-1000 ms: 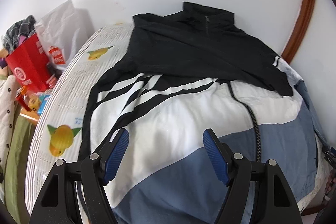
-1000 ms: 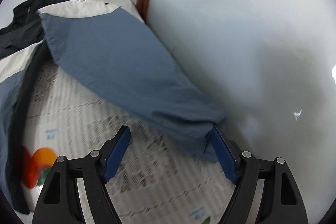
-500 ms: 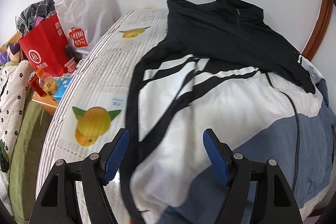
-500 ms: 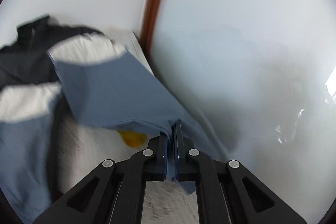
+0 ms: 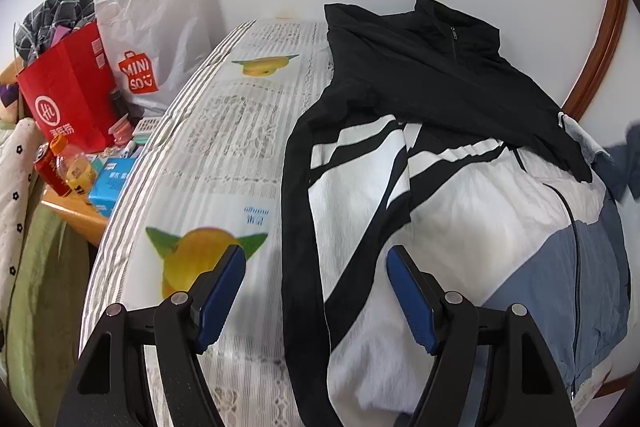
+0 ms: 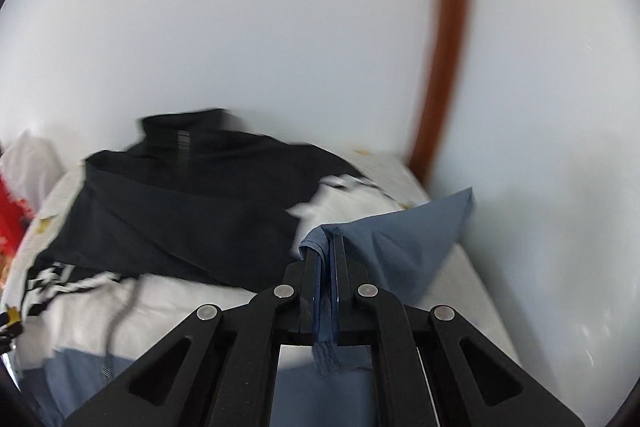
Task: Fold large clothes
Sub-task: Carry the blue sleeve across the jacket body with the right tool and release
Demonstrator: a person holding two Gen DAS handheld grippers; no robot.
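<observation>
A black, white and blue zip jacket (image 5: 460, 211) lies spread on the bed, collar toward the far wall; it also shows in the right wrist view (image 6: 180, 211). My left gripper (image 5: 316, 291) is open and empty, hovering above the jacket's left side, where a black-and-white sleeve (image 5: 352, 171) lies folded inward. My right gripper (image 6: 328, 259) is shut on the cuff of the blue sleeve (image 6: 400, 231) and holds it lifted above the jacket's right side near the wall.
The bed sheet (image 5: 224, 131) has grey print and orange fruit pictures. Left of the bed, a wooden side table (image 5: 76, 215) carries a red bag (image 5: 68, 95), a white MINISO bag (image 5: 156, 39), bottles and boxes. A white wall and brown trim (image 6: 444, 67) bound the right.
My right gripper closed on the blue sleeve's cuff, lifted it and carried it toward the jacket body. My left gripper, still open, moved left over the jacket's left edge.
</observation>
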